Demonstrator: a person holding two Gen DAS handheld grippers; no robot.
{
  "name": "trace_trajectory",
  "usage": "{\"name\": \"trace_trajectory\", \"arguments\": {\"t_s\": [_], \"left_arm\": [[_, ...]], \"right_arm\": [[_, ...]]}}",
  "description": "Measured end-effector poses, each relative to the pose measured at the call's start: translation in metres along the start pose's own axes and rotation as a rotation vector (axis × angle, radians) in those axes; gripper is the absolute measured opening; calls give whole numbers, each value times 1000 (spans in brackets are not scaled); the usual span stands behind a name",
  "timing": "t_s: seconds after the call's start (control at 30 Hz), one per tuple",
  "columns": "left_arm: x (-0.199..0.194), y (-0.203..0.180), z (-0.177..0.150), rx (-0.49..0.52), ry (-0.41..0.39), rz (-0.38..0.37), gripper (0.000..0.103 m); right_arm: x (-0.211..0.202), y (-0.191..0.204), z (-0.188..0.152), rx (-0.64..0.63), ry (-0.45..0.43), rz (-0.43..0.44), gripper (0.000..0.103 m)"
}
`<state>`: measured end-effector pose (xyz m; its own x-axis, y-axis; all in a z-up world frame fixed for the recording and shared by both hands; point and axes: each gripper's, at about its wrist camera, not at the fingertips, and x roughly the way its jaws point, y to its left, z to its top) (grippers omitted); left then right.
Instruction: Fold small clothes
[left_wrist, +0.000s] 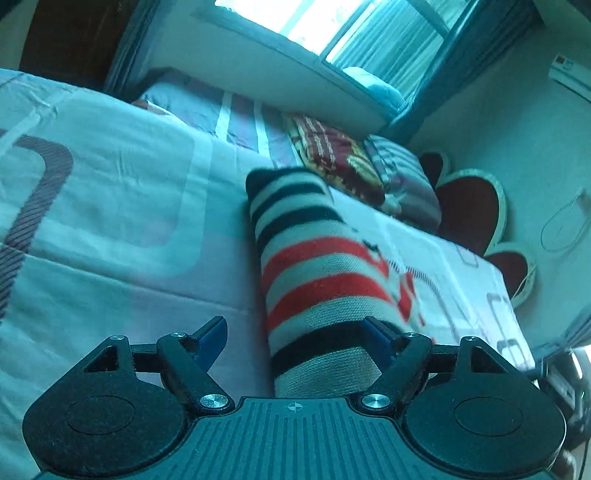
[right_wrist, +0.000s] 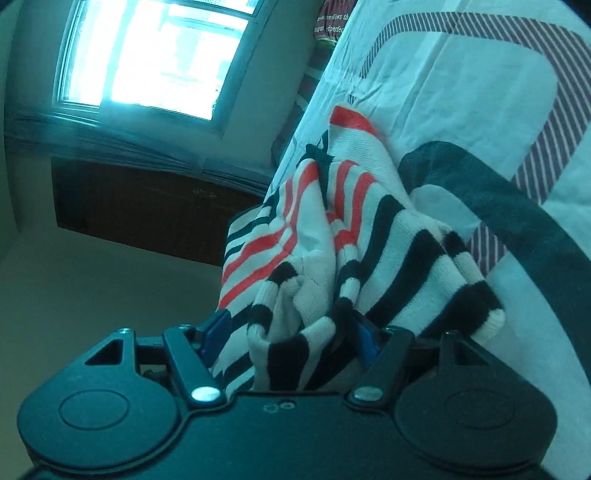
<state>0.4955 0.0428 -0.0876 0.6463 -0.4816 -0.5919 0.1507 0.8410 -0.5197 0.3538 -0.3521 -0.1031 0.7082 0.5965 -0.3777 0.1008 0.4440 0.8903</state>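
A small knitted garment (left_wrist: 314, 266) with black, red and cream stripes lies on the bed sheet (left_wrist: 110, 192). In the left wrist view my left gripper (left_wrist: 295, 332) stands open; the garment's edge runs between its blue fingertips (left_wrist: 214, 332) and touches the right one. In the right wrist view the same striped garment (right_wrist: 332, 229) is bunched and folded between the blue fingertips (right_wrist: 218, 328) of my right gripper (right_wrist: 291, 332), whose jaws stand wide apart around the cloth.
A patterned pale sheet covers the bed (right_wrist: 461, 92). A red folded blanket (left_wrist: 332, 155) and a striped pillow (left_wrist: 402, 173) lie at the bed's far end. Red heart-shaped cushions (left_wrist: 476, 206) lean on the wall. A window (right_wrist: 155, 55) is behind.
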Motion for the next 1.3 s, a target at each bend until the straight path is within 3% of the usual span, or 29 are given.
{"name": "trace_trajectory", "arguments": {"t_s": [0.1, 0.17, 0.2, 0.23, 0.33, 0.4, 0.5, 0.6, 0.7, 0.77, 0.9, 1.0, 1.07, 1.17, 1.3], "left_arm": [[13, 3, -14, -31, 13, -1, 78], [22, 3, -19, -36, 14, 1, 82], [23, 4, -22, -40, 12, 5, 83], [22, 6, -26, -46, 13, 2, 83], [29, 0, -24, -29, 4, 18, 83], [29, -6, -20, -3, -8, 36, 83], [29, -21, -16, 23, -16, 19, 83], [38, -43, -16, 96, 24, 46, 83], [54, -53, -22, 128, 82, 82, 83], [53, -55, -23, 124, 77, 82, 83], [47, -52, -20, 117, 72, 68, 83], [41, -52, -14, 150, 20, 75, 83], [48, -51, -13, 150, 50, 77, 83], [64, -52, -15, 154, 117, 66, 87], [55, -53, -14, 170, 94, 77, 89]], "right_arm": [[20, 9, 8, -79, 12, -75, 63], [33, 27, 8, -208, 11, -168, 56], [40, 39, 6, -304, 11, -241, 39], [47, 52, 3, -417, 10, -312, 29], [54, 92, -22, -760, -35, -409, 23], [47, 115, -37, -941, -102, -418, 22], [26, 134, -41, -1056, -211, -393, 22], [12, 116, -27, -954, -225, -415, 22], [36, 52, 0, -723, -99, -510, 23], [29, 40, 5, -641, -125, -451, 24], [25, 48, 2, -660, -162, -431, 24], [20, 72, -3, -787, -223, -410, 23], [24, 75, 0, -801, -223, -422, 23], [35, 42, 11, -690, -154, -486, 23], [26, 38, 24, -558, -119, -414, 28]]}}
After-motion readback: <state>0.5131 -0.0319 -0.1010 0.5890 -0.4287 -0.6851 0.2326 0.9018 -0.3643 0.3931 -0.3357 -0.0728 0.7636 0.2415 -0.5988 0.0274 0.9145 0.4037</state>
